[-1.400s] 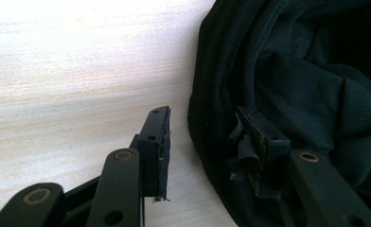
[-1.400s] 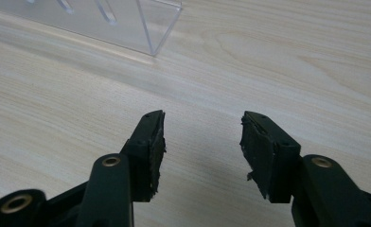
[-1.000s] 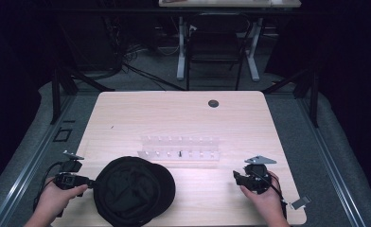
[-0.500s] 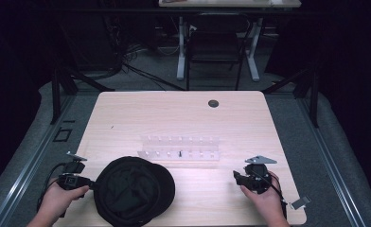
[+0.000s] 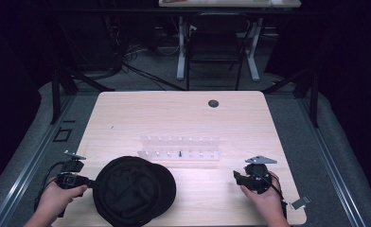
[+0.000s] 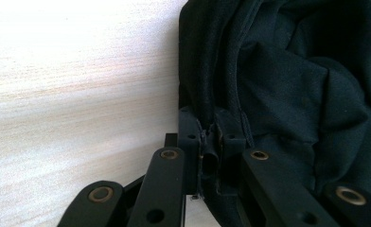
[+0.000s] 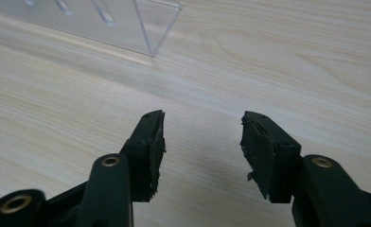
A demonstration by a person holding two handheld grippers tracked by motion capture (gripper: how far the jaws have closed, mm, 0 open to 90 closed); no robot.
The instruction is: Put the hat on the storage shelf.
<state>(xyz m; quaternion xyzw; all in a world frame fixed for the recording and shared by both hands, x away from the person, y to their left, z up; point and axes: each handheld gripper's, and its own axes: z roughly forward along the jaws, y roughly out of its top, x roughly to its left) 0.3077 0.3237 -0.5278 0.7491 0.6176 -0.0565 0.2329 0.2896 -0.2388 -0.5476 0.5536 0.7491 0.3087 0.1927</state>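
1 black hat (image 5: 134, 191), left hand-held gripper (image 6: 211, 137) clamped on its edge; right hand-held gripper (image 7: 202, 142) apart; 1 clear rack (image 5: 180, 147).

One light wooden table (image 5: 127, 118) carries one black fabric hat (image 5: 134, 189) near its front edge and one clear acrylic rack (image 5: 180, 147) just behind the hat. The rack holds two rows of small pegs; their exact number cannot be told. One dark round grommet (image 5: 213, 103) sits behind the rack. Two black two-jaw grippers flank the hat: left gripper (image 5: 91, 182), right gripper (image 5: 236, 177).
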